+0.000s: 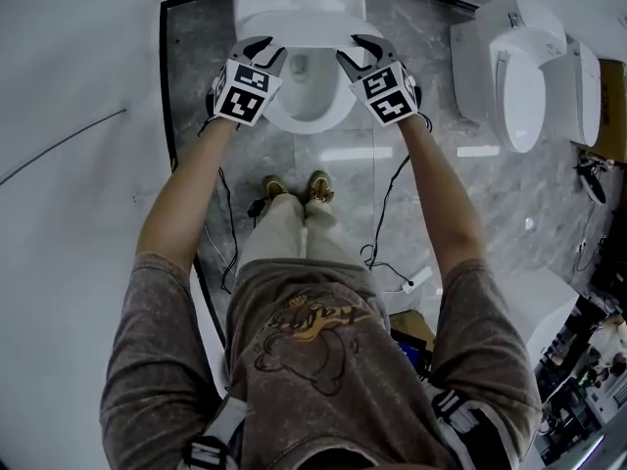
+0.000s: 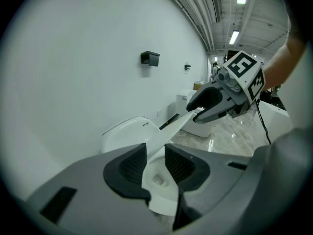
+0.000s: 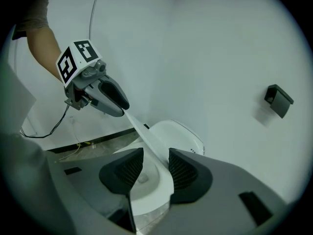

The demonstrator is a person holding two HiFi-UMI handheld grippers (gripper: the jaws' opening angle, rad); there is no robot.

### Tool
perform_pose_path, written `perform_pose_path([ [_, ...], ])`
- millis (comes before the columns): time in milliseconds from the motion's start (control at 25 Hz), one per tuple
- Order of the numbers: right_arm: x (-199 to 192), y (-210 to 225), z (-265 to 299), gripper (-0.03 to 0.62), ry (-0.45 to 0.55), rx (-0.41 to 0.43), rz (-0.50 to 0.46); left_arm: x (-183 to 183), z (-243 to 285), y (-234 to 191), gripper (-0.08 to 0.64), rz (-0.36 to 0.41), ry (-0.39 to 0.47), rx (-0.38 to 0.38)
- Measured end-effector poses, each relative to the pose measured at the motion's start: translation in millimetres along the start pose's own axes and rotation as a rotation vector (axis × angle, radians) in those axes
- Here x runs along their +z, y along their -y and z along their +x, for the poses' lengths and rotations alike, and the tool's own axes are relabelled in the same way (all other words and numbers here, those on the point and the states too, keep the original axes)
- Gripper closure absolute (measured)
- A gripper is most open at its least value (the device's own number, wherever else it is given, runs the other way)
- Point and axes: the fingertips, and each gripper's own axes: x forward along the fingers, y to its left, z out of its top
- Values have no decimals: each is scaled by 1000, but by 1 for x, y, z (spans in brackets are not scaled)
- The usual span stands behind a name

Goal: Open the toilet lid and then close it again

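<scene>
A white toilet point(image 1: 309, 116) stands at the top middle of the head view, its bowl uncovered. Its lid point(image 1: 299, 8) is tilted up over the bowl, between flat and upright. My left gripper point(image 1: 263, 47) grips the lid's left edge and my right gripper point(image 1: 358, 51) grips its right edge. In the left gripper view the thin lid point(image 2: 164, 136) runs edge-on between the jaws of my left gripper point(image 2: 155, 163) across to the right gripper point(image 2: 203, 110). In the right gripper view the lid point(image 3: 149, 138) passes through my right gripper point(image 3: 155, 168) towards the left gripper point(image 3: 122, 109).
A second white toilet point(image 1: 519, 76) stands to the right on the grey marble floor. Cables point(image 1: 382, 213) trail on the floor beside the person's feet point(image 1: 294, 186). A white wall lies behind and to the left, with a small black box point(image 2: 149, 58) mounted on it.
</scene>
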Motion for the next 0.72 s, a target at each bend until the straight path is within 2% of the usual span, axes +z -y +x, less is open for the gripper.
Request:
perform_pose_path([
  [200, -39, -47, 0, 411, -31, 64, 32, -52, -1, 38, 443, 18, -67, -1],
  [440, -77, -84, 5, 411, -43, 81, 70, -97, 7, 68, 440, 21, -110, -2],
  [600, -100, -111, 3, 411, -46, 118, 92, -124, 5, 93, 433, -45, -115, -45],
  [720, -117, -130, 6, 411, -59, 148, 115, -148, 7, 107, 433, -79, -138, -48],
])
